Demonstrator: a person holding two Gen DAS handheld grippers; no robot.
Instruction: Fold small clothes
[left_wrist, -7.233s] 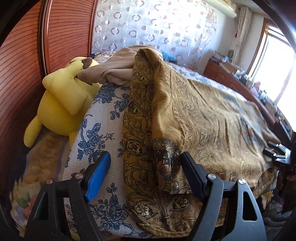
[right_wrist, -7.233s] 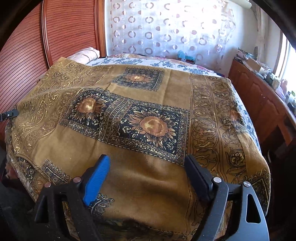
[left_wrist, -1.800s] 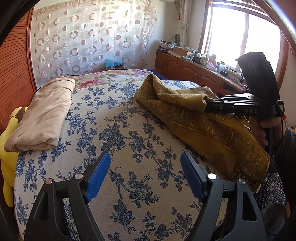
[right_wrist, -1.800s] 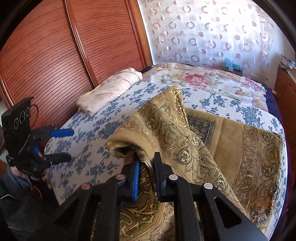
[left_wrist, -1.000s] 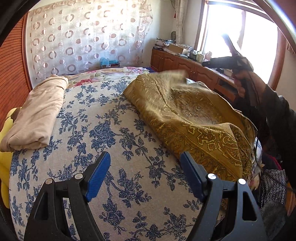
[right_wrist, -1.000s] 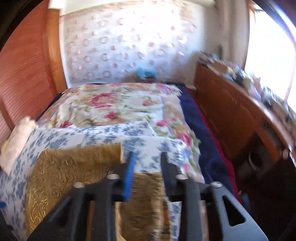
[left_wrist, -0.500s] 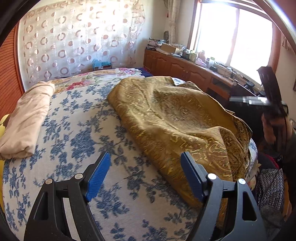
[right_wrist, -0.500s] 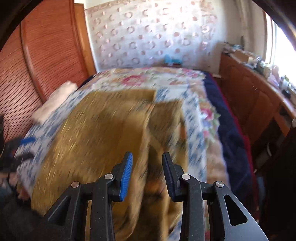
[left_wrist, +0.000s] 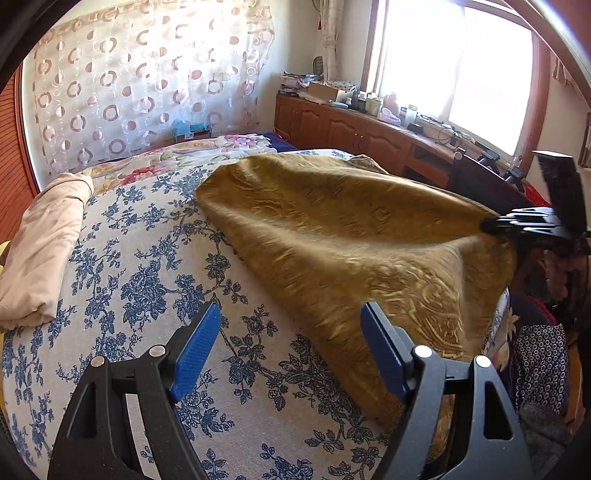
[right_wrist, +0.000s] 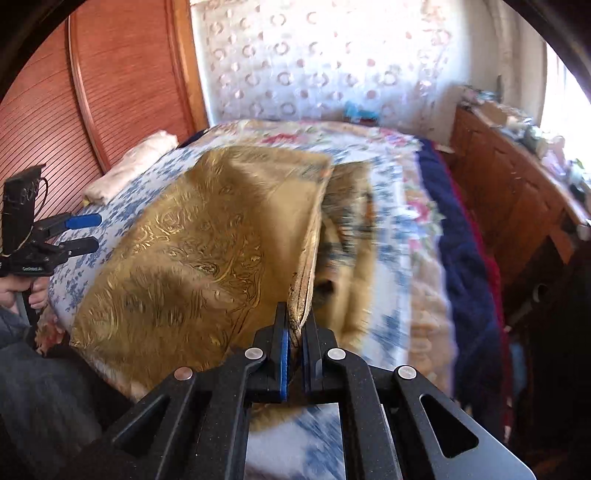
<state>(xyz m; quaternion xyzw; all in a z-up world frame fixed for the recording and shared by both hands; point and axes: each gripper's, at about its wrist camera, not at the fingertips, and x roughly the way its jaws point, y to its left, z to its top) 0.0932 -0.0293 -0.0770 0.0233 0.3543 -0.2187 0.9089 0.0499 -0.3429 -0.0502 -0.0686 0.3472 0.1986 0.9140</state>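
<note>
Right wrist view: our right claw (right_wrist: 294, 334) has just clamped the gold cloth (right_wrist: 207, 236) edge; left claw (left_wrist: 288, 354) gapes empty beside it, refolding begins.

Bedspread (left_wrist: 140, 280), white with blue flowers, covers bed. Folded beige cloth (left_wrist: 44, 243) lies at its left edge. Circle-print curtain (left_wrist: 140, 92) hangs behind. Wooden cabinets (left_wrist: 354, 129) under window (left_wrist: 454, 66), cluttered top. Ribbed wooden panel (right_wrist: 110, 85) on left wall.

Sunlit window (left_wrist: 454, 66), circle-patterned curtain (left_wrist: 147, 92), wooden cabinets (left_wrist: 351, 129); slatted, perhaps wardrobe, doors (right_wrist: 110, 92)
</note>
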